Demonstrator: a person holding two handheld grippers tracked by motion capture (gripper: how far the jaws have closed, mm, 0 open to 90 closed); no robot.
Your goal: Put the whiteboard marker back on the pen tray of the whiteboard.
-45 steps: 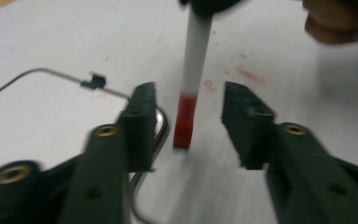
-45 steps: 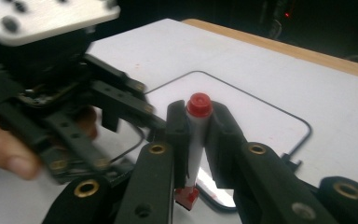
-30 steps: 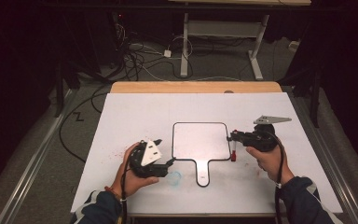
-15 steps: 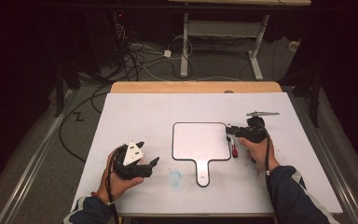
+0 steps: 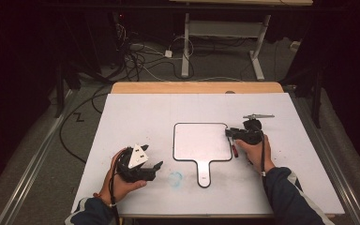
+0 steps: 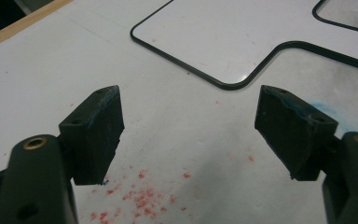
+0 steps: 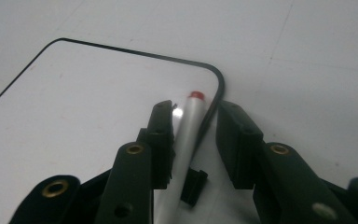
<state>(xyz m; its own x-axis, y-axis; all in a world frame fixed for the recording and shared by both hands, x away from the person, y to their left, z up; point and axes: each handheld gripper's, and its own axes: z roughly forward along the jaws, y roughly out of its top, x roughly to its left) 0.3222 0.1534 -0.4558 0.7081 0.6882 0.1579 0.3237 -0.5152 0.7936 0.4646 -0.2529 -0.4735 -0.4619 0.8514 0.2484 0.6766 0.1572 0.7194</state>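
A: White tabletop (image 5: pixel 136 117), cables on the floor beyond. Where's the marker (image 7: pixel 186 135)?

B: At the whiteboard's (image 5: pixel 199 140) 3 o'clock edge, lying between my right gripper's (image 7: pixel 195 122) jaws. They've just been opening; one pad touches, no squeeze.

A: Left gripper (image 6: pixel 189 126)?

B: Spread wide, nothing between, idle at 8 o'clock.

A: Tip?

B: I'd back straight out, level, avoiding the rim. Plenty of bare table toward 3.

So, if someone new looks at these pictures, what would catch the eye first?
Probably the small whiteboard with a handle, lying mid-table. Next, the red-tipped marker at its right edge, between the right tongs, whose jaws have just been opening. The left tongs stand wide open over red specks on the table.
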